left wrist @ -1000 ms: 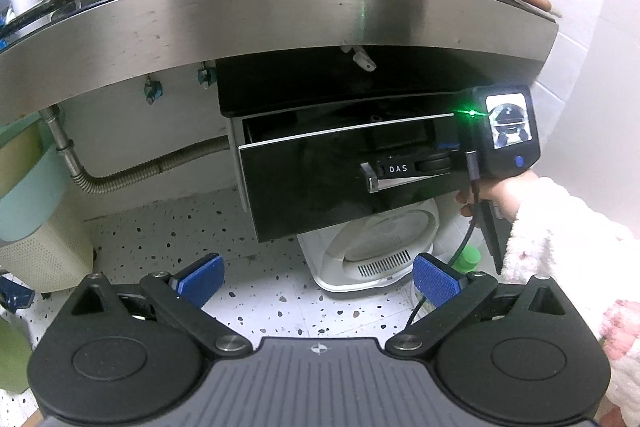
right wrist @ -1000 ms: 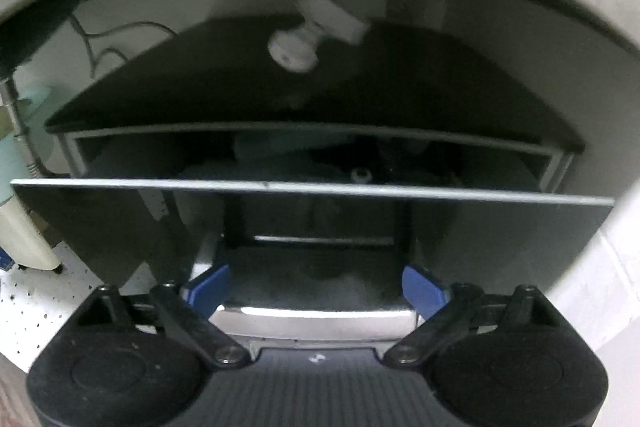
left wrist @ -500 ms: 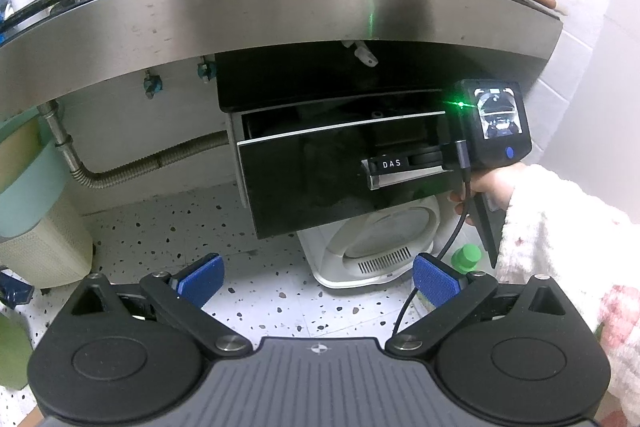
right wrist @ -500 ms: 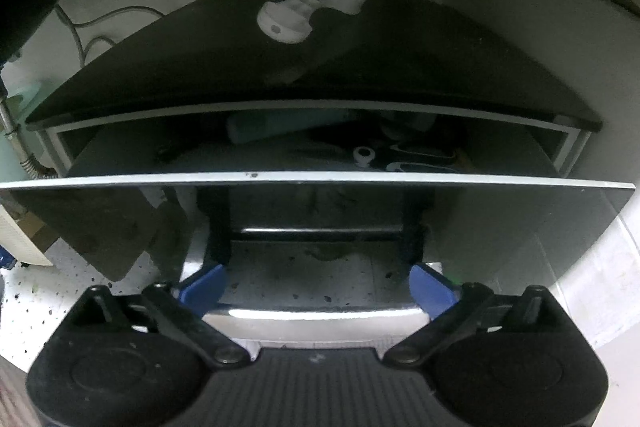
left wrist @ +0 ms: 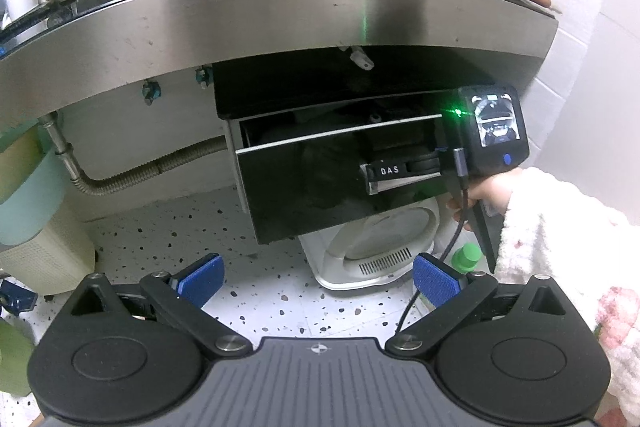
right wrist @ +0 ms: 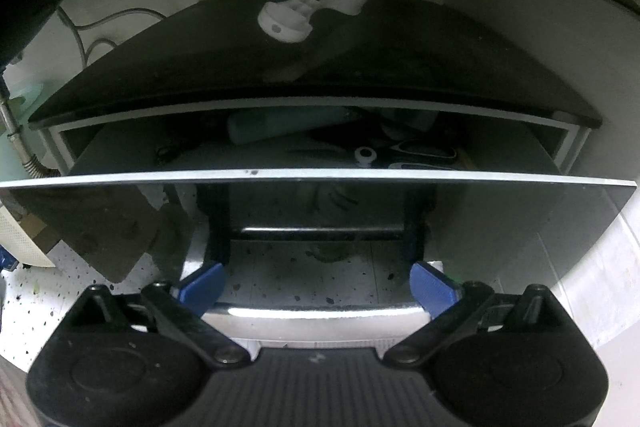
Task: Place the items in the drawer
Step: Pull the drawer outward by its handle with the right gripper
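I see the glossy black drawer [right wrist: 320,223] partly pulled out beneath the steel counter [left wrist: 280,23]. My right gripper [right wrist: 318,287] faces its front, blue pads wide apart, empty; my left gripper [left wrist: 318,277] also gapes empty.

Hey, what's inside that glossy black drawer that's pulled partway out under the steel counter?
Inside the glossy black drawer, a pale teal oblong item lies at the back, and black-and-white handled tools sit toward the right. The cabinet top hides the rear; the drawer front covers the near floor.
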`<state>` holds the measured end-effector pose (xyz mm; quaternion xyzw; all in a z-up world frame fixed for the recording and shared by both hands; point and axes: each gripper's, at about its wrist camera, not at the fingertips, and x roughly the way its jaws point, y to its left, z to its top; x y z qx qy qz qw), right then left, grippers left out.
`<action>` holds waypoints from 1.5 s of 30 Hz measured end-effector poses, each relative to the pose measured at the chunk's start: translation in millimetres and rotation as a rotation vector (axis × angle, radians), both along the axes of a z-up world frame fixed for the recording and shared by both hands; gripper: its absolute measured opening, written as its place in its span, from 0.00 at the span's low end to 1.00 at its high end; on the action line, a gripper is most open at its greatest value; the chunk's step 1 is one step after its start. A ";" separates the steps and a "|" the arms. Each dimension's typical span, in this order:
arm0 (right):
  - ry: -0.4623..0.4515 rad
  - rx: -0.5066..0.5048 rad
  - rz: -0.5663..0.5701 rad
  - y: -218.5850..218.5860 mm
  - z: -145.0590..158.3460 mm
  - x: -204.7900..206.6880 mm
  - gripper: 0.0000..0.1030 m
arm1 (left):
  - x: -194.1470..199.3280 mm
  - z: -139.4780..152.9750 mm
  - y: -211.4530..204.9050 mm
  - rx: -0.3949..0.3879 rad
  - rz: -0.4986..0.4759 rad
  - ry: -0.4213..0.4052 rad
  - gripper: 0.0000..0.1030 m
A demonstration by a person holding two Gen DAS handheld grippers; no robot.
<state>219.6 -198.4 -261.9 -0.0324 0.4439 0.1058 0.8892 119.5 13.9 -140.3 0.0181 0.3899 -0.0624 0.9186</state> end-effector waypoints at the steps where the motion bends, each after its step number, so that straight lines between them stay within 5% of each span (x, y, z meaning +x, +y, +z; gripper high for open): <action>1: 0.000 0.000 0.000 -0.1 0.2 -1.1 0.97 | 0.6 0.8 0.8 0.000 0.003 -0.001 0.99; 22: 0.003 0.003 0.000 -5.8 7.3 -36.8 0.97 | 6.7 1.8 0.2 -0.009 -0.014 0.006 0.99; 45: 0.043 -0.005 -0.003 0.5 11.1 -30.0 0.97 | 5.0 2.0 5.3 -0.029 -0.007 0.020 0.99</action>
